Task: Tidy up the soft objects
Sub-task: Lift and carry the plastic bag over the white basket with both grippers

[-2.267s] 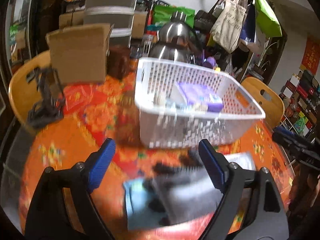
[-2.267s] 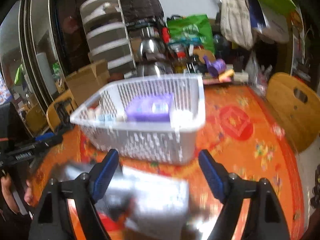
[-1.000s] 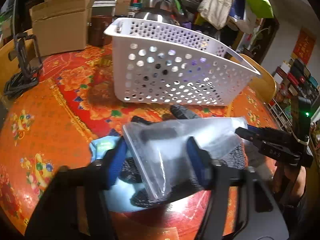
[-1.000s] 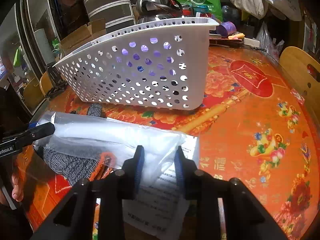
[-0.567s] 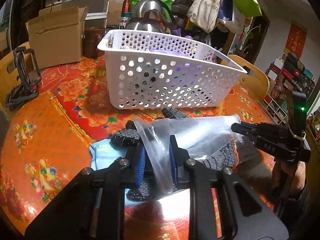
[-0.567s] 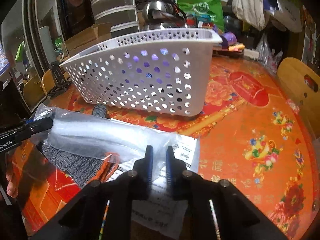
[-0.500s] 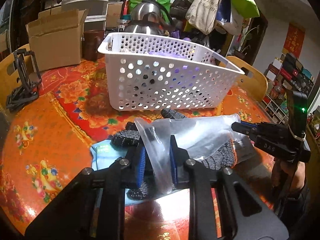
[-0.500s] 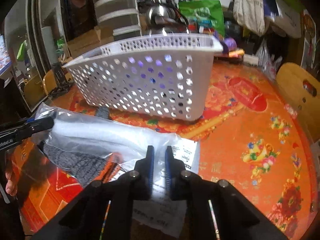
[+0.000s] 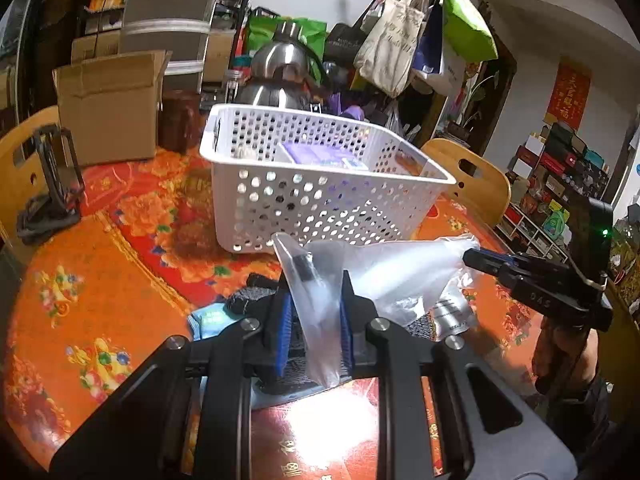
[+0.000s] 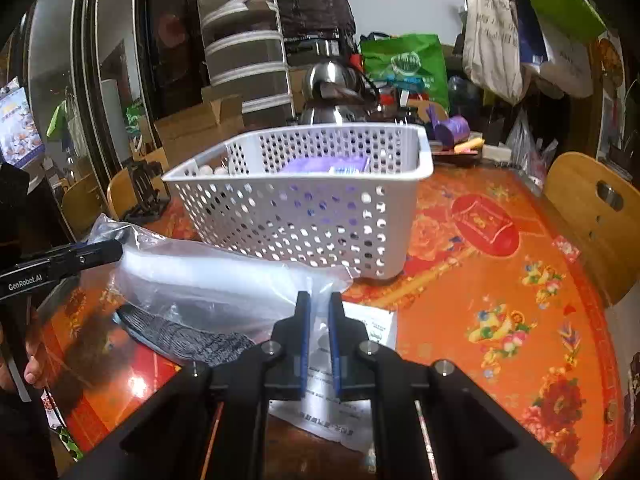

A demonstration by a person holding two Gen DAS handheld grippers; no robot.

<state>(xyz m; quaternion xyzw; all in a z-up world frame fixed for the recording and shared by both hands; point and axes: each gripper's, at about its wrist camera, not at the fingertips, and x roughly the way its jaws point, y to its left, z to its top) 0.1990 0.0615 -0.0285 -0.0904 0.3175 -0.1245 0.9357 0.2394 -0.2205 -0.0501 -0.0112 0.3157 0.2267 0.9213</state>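
Observation:
A clear plastic bag (image 9: 384, 268) with grey knit gloves (image 10: 188, 332) in it is stretched between both grippers, just above the orange floral table (image 9: 100, 280). My left gripper (image 9: 316, 308) is shut on one end of the bag (image 10: 208, 276). My right gripper (image 10: 319, 320) is shut on the other end, and it shows at the right of the left wrist view (image 9: 480, 258). Behind the bag stands a white perforated basket (image 9: 320, 204) with a purple pack (image 9: 316, 156) inside. The left gripper (image 10: 80, 258) reaches in from the left of the right wrist view.
A printed paper sheet (image 10: 372, 328) and a blue card (image 9: 208, 318) lie under the bag. A cardboard box (image 9: 108, 108), a black stand (image 9: 52, 188) and steel kettles (image 9: 280, 68) stand behind and to the left. Wooden chairs (image 10: 592, 216) flank the table.
Both grippers closed onto the ends of the bag and rose with it. The bag came up off the table, and the inside of the basket came into sight.

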